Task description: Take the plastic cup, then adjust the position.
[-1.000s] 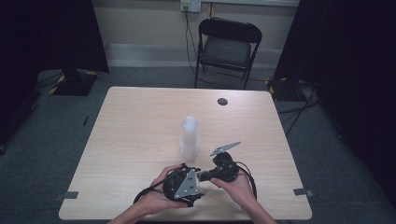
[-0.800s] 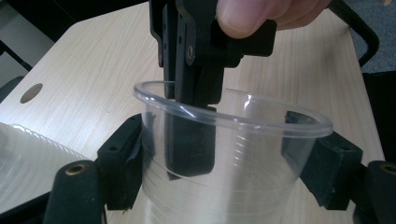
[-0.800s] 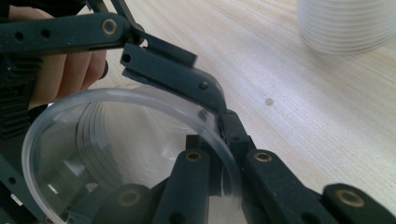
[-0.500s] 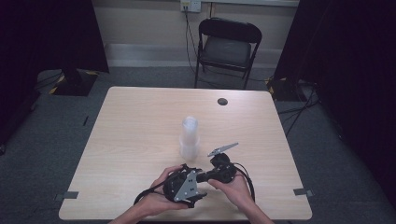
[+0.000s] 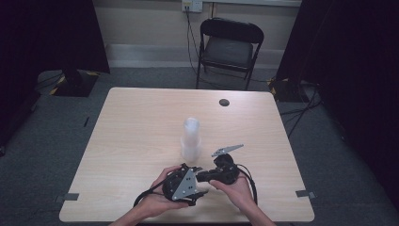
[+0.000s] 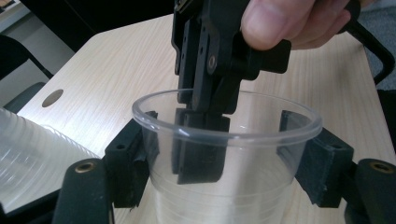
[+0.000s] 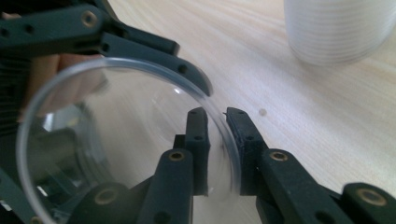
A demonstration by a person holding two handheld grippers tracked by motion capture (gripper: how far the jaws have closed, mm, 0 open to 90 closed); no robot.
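While the left gripper clamps the clear cup, the right gripper's loosening jaws straddle its rim.

One high camera overlooks the table; gripper cameras sit close.

A black folding chair stands on grey carpet behind the wooden table, flanked by dark curtains.

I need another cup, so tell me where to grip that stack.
Take the stack of cups high on its side wall, coming level from the near edge, fingers either side: it stands upright, round, narrowing upward, with bare table around it.
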